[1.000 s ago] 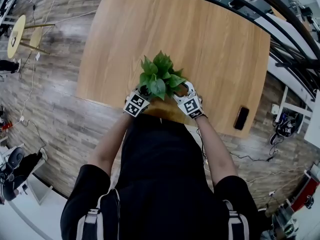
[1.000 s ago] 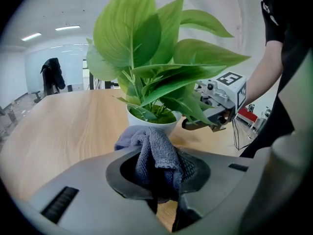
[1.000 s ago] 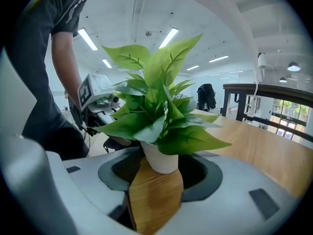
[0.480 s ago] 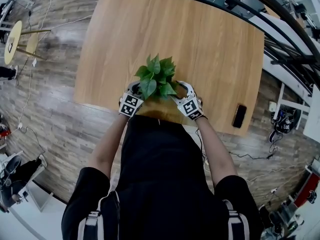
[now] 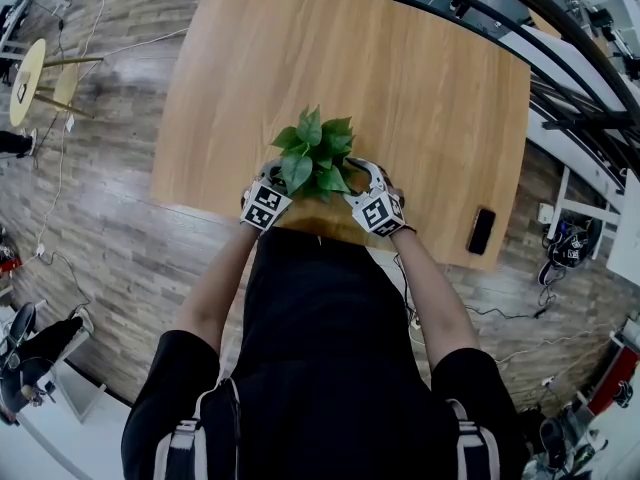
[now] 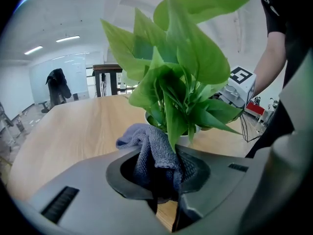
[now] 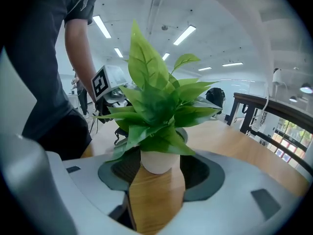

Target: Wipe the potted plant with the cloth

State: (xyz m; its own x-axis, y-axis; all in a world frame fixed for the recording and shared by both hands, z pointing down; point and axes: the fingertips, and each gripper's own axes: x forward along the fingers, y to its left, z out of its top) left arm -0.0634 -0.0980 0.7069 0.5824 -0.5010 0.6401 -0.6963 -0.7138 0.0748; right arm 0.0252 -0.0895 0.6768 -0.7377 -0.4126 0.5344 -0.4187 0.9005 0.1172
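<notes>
beside the leafy green potted plant [image 6: 181,82], which stands near the front edge of the pale wooden table [image 5: 400,78], the left gripper [image 6: 159,180] is clenched on a crumpled grey cloth [image 6: 146,146] touching the lower leaves. the right gripper [image 7: 156,192] seems to clasp the plant's white pot [image 7: 156,161]. wiping looks barely begun, with most leaves left. only the left gripper view shows the cloth; the head view hides it under foliage.

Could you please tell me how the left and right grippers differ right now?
The left gripper is shut on a bunched grey cloth; the right gripper clasps the white pot. The left gripper's jaws nearly meet; the right gripper's stand wider apart. Both sit close beside the plant.
</notes>
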